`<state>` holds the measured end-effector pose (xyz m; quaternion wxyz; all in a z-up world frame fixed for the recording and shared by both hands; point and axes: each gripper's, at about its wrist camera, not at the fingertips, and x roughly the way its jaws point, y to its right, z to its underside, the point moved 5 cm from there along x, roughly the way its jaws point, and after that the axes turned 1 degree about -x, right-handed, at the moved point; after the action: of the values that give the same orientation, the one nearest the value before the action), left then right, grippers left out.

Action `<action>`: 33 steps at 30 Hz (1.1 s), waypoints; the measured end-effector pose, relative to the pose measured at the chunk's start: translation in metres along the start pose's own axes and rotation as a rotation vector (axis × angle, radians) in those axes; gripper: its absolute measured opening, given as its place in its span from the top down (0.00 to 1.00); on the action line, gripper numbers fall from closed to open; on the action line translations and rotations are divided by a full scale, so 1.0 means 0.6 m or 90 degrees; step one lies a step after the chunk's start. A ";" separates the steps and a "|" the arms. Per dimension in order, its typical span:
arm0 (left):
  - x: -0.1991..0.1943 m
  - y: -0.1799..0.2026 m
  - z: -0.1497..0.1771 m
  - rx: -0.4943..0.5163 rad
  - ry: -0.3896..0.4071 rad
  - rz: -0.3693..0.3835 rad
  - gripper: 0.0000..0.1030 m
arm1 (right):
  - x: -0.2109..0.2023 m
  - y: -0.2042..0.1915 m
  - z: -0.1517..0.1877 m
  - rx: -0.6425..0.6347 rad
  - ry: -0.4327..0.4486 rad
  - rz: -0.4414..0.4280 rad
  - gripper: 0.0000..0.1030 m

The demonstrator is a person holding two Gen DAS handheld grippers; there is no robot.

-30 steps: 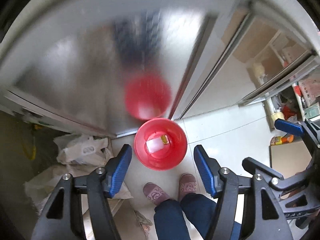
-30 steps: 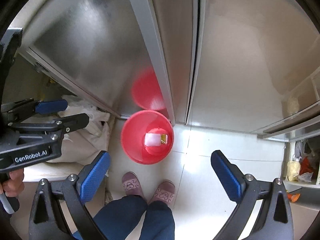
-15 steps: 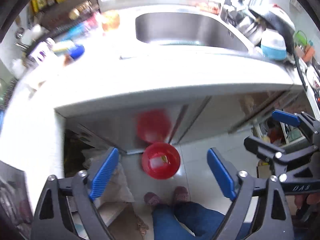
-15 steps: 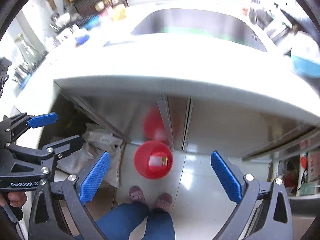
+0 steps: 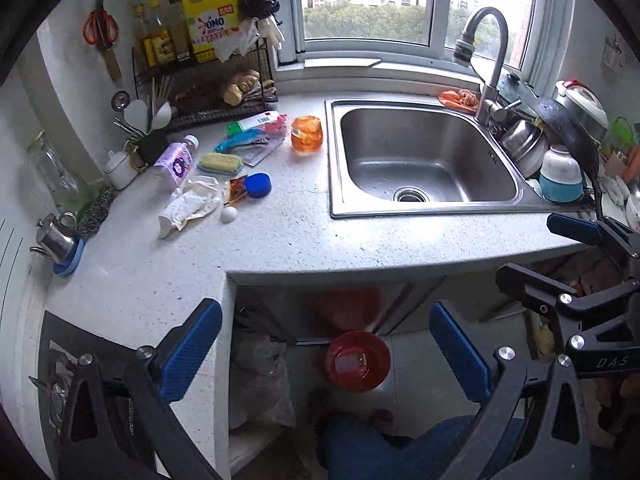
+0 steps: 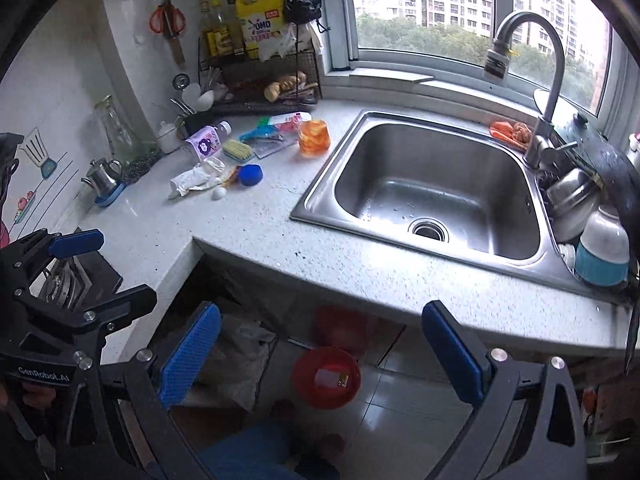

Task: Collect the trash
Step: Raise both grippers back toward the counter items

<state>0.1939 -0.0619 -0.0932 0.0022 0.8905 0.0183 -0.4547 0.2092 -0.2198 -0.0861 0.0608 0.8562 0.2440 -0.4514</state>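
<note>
Both hand-held grippers, left and right, hang released and empty above the worktop. Crumpled wrapper, probably trash, lies ahead-left, long axis slanting, nearer the left one.

Left gripper — jaws wide, just been opening, nothing between them. Right gripper — jaws wide apart, empty. Both angled steeply downward, side by side.
</note>
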 end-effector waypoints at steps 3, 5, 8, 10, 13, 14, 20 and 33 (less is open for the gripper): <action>-0.007 -0.028 -0.021 -0.023 0.011 -0.020 0.00 | 0.005 -0.016 -0.030 -0.018 0.005 -0.009 0.02; -0.010 -0.048 -0.032 -0.037 0.015 -0.026 0.00 | 0.010 -0.027 -0.049 -0.031 0.007 -0.015 0.02; -0.002 -0.078 -0.049 -0.074 0.007 -0.003 0.00 | 0.023 -0.046 -0.076 -0.051 0.012 -0.027 0.02; 0.008 -0.099 -0.061 -0.094 0.003 0.002 0.00 | 0.038 -0.059 -0.097 -0.062 0.013 -0.034 0.02; 0.029 -0.138 -0.083 -0.101 -0.001 -0.022 0.00 | 0.065 -0.075 -0.124 -0.077 0.004 -0.043 0.02; 0.036 -0.152 -0.091 -0.102 -0.002 -0.028 0.00 | 0.077 -0.080 -0.133 -0.081 -0.003 -0.044 0.02; 0.093 -0.222 -0.133 -0.109 -0.020 -0.022 0.00 | 0.135 -0.107 -0.192 -0.122 -0.021 -0.051 0.02; 0.281 -0.339 -0.165 -0.133 -0.124 0.015 0.00 | 0.366 -0.158 -0.239 -0.210 -0.181 -0.020 0.02</action>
<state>0.3656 0.1484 -0.1692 0.1020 0.8373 0.0549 -0.5344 0.3753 -0.0109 -0.1674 0.2270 0.7585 0.3166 -0.5223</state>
